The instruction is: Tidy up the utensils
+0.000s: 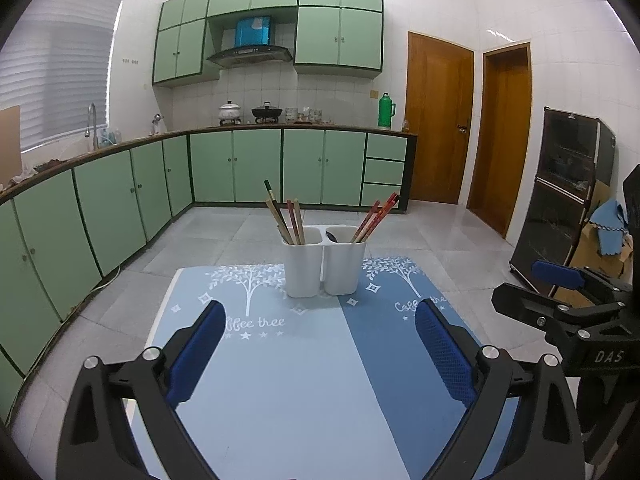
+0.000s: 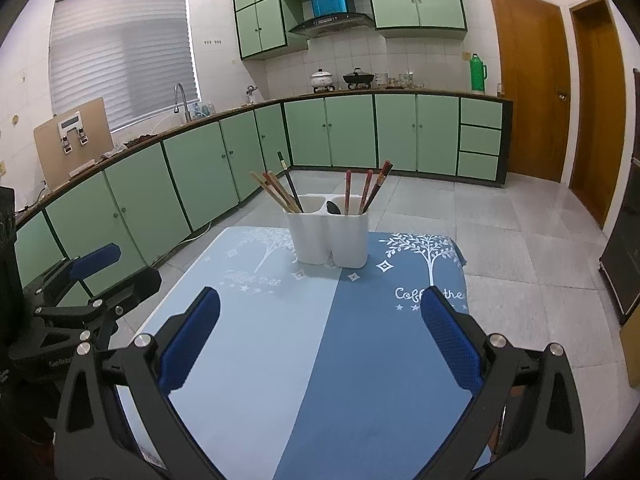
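A white two-compartment utensil holder (image 1: 324, 264) stands at the far end of a blue mat on the table (image 1: 280, 380); it also shows in the right wrist view (image 2: 328, 236). Its left compartment holds several wooden and dark chopsticks (image 1: 286, 220). Its right compartment holds red chopsticks (image 1: 376, 216) and a dark spoon (image 2: 333, 209). My left gripper (image 1: 320, 316) is open and empty, well short of the holder. My right gripper (image 2: 320, 304) is open and empty, also short of the holder. Each gripper shows at the edge of the other's view.
Green kitchen cabinets (image 1: 120, 200) run along the left and back walls. A dark cabinet (image 1: 560, 200) stands at the right. Two wooden doors (image 1: 440, 120) are at the back right. The table edge drops to a tiled floor (image 2: 520, 240).
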Available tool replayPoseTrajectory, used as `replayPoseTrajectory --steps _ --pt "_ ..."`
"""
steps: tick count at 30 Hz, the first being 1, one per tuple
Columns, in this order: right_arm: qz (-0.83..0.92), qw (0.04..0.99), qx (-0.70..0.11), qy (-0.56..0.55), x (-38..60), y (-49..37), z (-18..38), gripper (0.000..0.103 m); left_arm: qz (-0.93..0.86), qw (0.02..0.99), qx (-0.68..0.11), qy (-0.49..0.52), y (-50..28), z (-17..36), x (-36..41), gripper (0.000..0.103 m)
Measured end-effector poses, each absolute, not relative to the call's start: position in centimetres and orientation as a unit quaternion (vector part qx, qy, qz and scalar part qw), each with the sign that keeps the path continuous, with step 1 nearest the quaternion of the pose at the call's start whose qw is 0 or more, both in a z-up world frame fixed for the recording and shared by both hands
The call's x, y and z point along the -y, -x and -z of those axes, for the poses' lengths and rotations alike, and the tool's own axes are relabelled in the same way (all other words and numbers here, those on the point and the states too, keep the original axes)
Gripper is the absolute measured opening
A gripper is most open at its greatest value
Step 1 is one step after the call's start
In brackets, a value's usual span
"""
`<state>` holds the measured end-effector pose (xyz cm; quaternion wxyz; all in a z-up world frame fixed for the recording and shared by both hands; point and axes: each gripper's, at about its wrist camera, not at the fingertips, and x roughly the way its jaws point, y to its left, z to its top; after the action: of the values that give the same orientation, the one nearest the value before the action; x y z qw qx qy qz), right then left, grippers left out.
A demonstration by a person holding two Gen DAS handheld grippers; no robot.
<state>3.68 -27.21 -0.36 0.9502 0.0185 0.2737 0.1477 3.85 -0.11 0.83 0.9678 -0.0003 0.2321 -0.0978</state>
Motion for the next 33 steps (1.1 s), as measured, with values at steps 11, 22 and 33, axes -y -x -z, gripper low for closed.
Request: replayPoseTrajectory --steps 11,22,33 --pt "-0.146 0.951 -0.273 -0.021 27.45 -3.88 0.31 0.097 0.093 0.970 -0.227 -0.001 -3.33 -0.77 -0.02 0.094" --pt "-0.148 0.950 -0.273 -0.017 27.42 -3.98 0.41 0.097 0.091 0.970 -0.224 -0.002 -3.18 -0.96 0.14 0.094" --pt "-0.149 0.950 -0.273 -0.016 27.22 -4.06 0.45 0.097 0.088 0.971 -0.224 -0.002 -3.04 -1.20 0.03 0.094"
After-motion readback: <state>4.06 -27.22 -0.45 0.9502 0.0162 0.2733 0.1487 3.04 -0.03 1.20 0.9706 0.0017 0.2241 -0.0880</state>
